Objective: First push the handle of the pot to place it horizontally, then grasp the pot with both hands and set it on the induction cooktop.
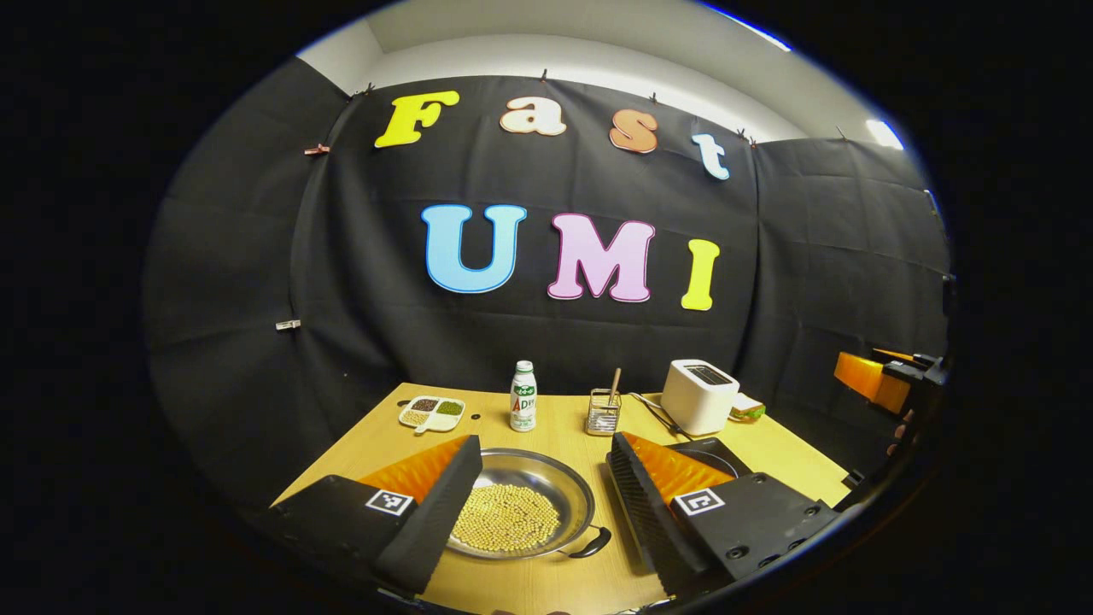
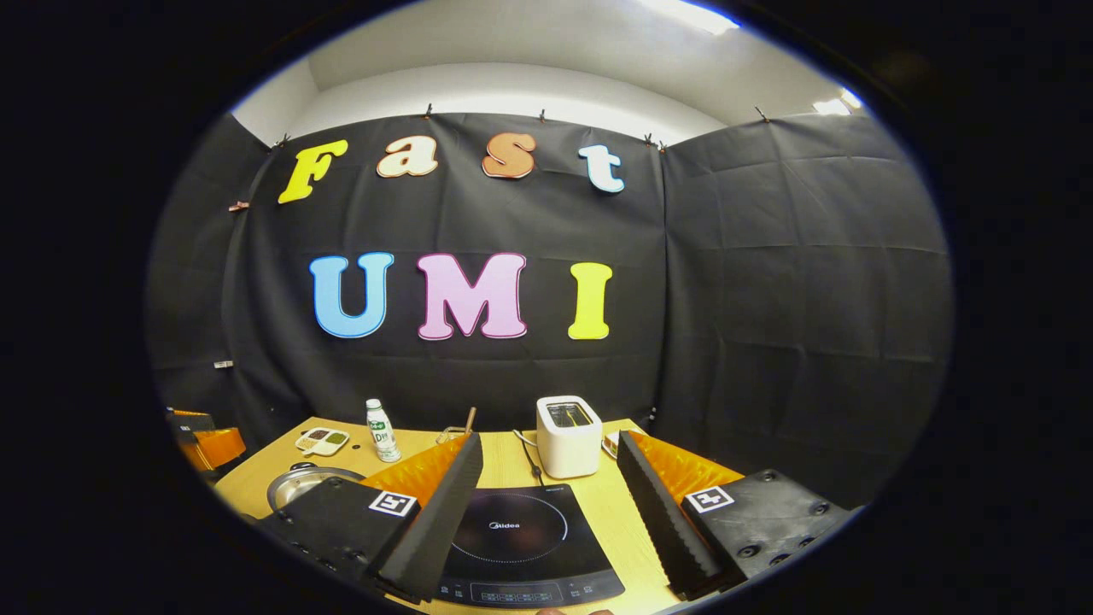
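Left tool (image 1: 540, 502) frames pot (image 1: 523, 504); right tool (image 2: 546, 504), cooktop (image 2: 523, 547).

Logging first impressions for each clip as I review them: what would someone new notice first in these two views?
The round steel pot heaped with pale yellow beans sits on the wooden table, framed by the open left gripper in the left gripper view, its black handle at the near right rim. In the right gripper view, the flat black induction cooktop lies between the open right gripper's fingers, with a white toaster behind it.
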Available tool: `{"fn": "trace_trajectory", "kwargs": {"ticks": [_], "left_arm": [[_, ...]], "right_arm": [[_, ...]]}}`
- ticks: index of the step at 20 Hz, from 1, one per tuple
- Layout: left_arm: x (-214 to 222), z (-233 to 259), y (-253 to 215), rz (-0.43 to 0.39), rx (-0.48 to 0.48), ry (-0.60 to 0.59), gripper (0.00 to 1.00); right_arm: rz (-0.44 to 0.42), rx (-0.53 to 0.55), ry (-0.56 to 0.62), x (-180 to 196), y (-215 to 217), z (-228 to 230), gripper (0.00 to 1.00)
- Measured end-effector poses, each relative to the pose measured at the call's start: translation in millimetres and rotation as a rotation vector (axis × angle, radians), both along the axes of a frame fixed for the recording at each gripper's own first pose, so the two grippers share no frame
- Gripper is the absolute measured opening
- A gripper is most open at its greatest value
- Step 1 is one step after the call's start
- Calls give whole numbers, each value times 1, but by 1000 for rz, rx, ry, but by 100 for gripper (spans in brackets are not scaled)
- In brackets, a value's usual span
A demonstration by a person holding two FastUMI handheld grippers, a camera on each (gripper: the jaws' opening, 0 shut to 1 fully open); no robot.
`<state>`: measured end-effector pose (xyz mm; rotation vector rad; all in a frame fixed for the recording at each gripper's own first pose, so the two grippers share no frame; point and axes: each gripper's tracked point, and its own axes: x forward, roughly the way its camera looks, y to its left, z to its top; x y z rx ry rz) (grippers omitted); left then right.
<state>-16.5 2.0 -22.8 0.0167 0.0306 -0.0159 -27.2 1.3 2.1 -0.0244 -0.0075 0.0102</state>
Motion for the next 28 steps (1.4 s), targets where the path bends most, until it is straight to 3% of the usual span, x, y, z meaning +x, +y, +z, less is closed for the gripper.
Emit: {"fn": "trace_trajectory", "kwargs": {"ticks": [10, 19, 23, 28], "left_arm": [[-13, -10, 19, -6, -9, 24, 95], [-21, -33, 58, 33, -51, 70, 95], [-24, -53, 78, 27, 5, 153, 82], [-23, -82, 76, -33, 2, 282, 48]], "right_arm": [[21, -3, 24, -9, 14, 0, 98], [100, -21, 84, -5, 45, -8, 98], [121, -24, 61, -1, 59, -4, 98], [139, -48, 47, 7, 62, -5, 98]]}}
